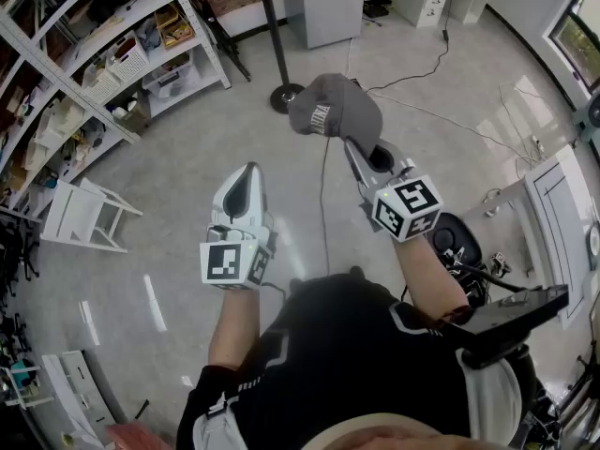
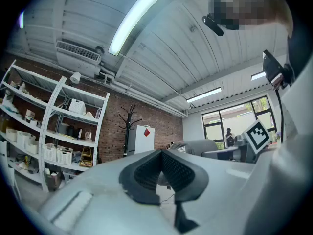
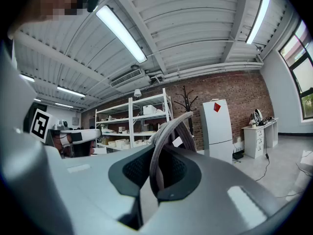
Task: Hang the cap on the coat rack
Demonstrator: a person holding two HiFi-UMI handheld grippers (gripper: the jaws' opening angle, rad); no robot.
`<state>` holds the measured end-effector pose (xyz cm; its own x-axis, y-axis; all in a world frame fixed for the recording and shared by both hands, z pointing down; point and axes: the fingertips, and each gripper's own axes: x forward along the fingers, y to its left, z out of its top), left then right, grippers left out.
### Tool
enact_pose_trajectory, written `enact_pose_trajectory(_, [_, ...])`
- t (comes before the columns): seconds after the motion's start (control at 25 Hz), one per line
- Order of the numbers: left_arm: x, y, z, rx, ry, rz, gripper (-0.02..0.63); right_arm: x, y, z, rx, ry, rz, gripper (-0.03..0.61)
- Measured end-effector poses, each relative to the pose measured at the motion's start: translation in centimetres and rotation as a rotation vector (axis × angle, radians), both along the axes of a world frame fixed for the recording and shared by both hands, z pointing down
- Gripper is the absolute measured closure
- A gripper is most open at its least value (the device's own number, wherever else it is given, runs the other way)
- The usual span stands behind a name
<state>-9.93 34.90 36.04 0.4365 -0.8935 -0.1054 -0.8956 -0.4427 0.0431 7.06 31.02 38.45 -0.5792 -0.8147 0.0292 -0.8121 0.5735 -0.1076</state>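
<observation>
A grey cap point(image 1: 333, 106) hangs in the air in front of me, with my right gripper point(image 1: 354, 150) shut on its edge. In the right gripper view the cap's thin rim point(image 3: 168, 136) runs upright between the pads. The black coat rack point(image 1: 275, 36) stands on the floor just beyond the cap, its round base point(image 1: 286, 97) partly behind it. Its hooked top point(image 3: 187, 102) shows against the brick wall. My left gripper point(image 1: 246, 187) is held level to the left of the cap, shut and empty. From the left gripper view the coat rack point(image 2: 129, 126) stands ahead and the cap point(image 2: 193, 146) is at right.
White shelving point(image 1: 112, 54) with boxes lines the left wall. A folded white stand point(image 1: 84, 216) lies on the floor at left. A white cabinet point(image 1: 328, 3) stands behind the rack, and cables point(image 1: 422, 73) trail across the floor. A desk and equipment point(image 1: 553, 214) are at right.
</observation>
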Motion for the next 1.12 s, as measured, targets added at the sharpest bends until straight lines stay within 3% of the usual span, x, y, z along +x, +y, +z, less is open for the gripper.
enact_pose_trajectory(0.68, [-1.1,0.5,0.6,0.0,0.012,-0.021,0.609,-0.5,0.6,-0.5,0.007,-0.028,-0.012,0.544])
enact_pose_trajectory(1.12, [-5.7,-0.9,1.1,-0.008,0.049,-0.034,0.609,-4.8,0.0,-2.5,0.034,-0.009,-0.032,0.543])
